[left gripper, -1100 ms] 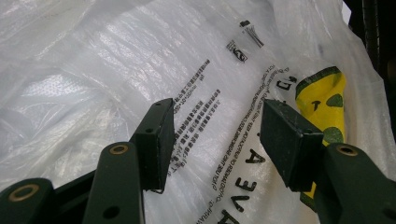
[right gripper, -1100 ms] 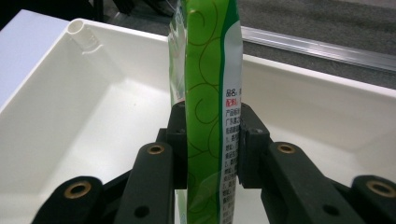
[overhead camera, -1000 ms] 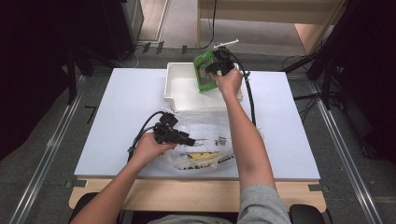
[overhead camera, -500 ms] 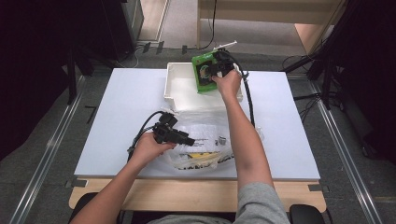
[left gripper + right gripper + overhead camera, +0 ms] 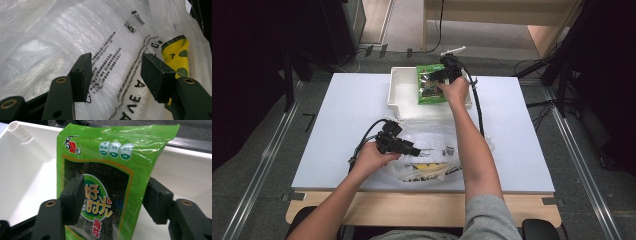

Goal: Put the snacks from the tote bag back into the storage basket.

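While both jaws stand released, green packet (image 5: 430, 86) lies inside white tray (image 5: 399, 95).

My right arm is stretched far forward, and the right gripper (image 5: 443, 76) at its end has just been opening its jaws, now wide. My left arm is bent near me; the left gripper (image 5: 411, 148) points to the right, jaws spread wide.

green seaweed packet (image 5: 430, 85) now lying flat in white bin (image 5: 398, 95), right hand-held gripper (image 5: 445, 76) jaws just opened
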A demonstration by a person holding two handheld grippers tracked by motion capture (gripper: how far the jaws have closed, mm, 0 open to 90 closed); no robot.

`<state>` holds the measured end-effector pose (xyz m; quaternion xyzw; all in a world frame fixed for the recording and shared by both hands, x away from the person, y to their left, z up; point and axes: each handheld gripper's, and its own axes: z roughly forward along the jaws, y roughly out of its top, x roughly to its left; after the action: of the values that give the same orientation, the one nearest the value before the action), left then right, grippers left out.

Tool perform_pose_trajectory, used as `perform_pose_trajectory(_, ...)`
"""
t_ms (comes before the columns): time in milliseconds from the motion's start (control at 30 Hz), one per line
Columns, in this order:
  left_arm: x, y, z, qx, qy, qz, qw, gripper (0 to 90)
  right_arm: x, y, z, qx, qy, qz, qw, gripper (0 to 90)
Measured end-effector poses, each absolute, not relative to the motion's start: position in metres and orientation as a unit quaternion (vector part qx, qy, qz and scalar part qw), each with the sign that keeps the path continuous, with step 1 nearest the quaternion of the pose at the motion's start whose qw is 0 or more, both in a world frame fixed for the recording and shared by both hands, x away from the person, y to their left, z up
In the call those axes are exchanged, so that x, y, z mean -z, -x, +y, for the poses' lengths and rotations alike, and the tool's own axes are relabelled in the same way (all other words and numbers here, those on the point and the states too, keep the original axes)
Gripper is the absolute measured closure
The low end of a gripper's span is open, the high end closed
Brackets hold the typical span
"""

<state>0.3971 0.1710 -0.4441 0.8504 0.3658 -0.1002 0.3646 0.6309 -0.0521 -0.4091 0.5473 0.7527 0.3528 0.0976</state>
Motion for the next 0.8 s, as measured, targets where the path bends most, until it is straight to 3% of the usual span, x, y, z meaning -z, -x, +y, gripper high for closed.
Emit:
perform_pose_trajectory(433,0.445,-0.397,0.17,0.1,-0.852,0.366,0.361,43.6,0.408,-0.631,-0.054,-0.357,-0.552,0.746,0.106,30.8)
perform_pose_trajectory(800,0.444,-0.397,0.172,0.098,-0.852,0.366,0.361,43.7,0.4,-0.629,-0.061,-0.366,-0.553,0.741,0.106,32.4)
